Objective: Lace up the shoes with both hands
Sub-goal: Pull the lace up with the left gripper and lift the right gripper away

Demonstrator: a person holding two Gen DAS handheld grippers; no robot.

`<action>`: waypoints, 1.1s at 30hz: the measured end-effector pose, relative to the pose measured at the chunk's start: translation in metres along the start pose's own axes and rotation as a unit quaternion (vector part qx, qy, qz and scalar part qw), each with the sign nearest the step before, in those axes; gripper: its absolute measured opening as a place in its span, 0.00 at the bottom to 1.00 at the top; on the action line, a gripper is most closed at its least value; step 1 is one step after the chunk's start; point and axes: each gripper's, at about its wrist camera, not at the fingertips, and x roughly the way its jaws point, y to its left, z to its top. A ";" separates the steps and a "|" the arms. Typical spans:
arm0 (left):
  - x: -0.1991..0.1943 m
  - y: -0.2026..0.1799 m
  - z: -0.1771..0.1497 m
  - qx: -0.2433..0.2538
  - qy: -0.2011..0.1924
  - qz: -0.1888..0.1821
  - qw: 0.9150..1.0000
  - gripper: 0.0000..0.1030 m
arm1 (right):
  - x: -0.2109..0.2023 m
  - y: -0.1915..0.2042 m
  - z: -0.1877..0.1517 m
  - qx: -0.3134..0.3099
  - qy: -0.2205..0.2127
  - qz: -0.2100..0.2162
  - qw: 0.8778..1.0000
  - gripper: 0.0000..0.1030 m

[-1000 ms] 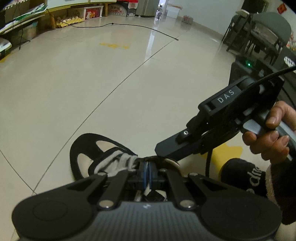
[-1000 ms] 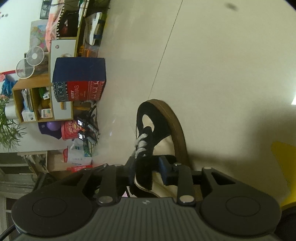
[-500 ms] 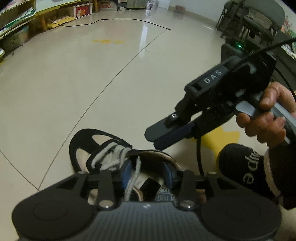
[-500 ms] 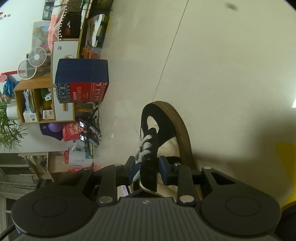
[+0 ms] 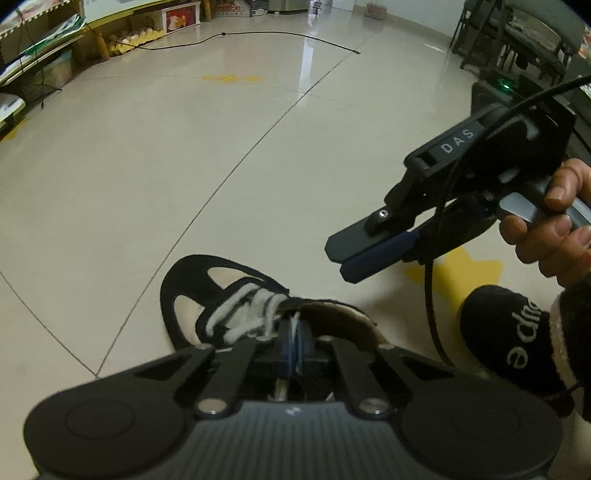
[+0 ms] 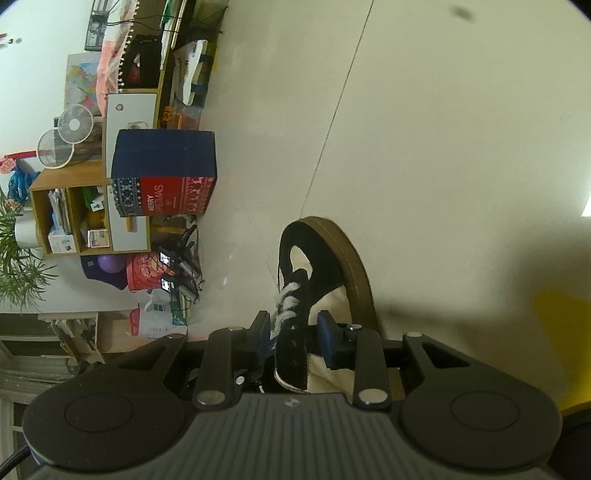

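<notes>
A black and cream shoe (image 5: 192, 295) with fluffy white laces (image 5: 243, 310) lies on the tiled floor, toe pointing away. My left gripper (image 5: 294, 347) sits low over the shoe's opening, shut on a thin white lace strand that runs up between its blue pads. My right gripper (image 5: 336, 258), held by a hand (image 5: 554, 229), hovers above and to the right of the shoe. In the right wrist view the shoe (image 6: 332, 266) lies beyond my right gripper (image 6: 295, 336). Its jaws stand apart, and the black tongue shows between them without being pressed.
Black fabric with white lettering (image 5: 509, 339) lies right of the shoe, beside a yellow floor mark (image 5: 461, 273). A thin cable (image 5: 277, 35) crosses the far floor and chairs (image 5: 517, 37) stand at the back right. A blue and red Christmas box (image 6: 162, 173) and a wooden shelf (image 6: 74, 218) line the wall.
My left gripper opened around a loose lace strand half a second ago and has shut on it again. The right gripper has stayed open and has hardly moved.
</notes>
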 end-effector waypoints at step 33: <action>-0.031 0.006 -0.022 -0.084 -0.038 0.000 0.996 0.47 | 0.029 0.046 -0.008 -0.195 -0.057 -0.105 0.973 0.04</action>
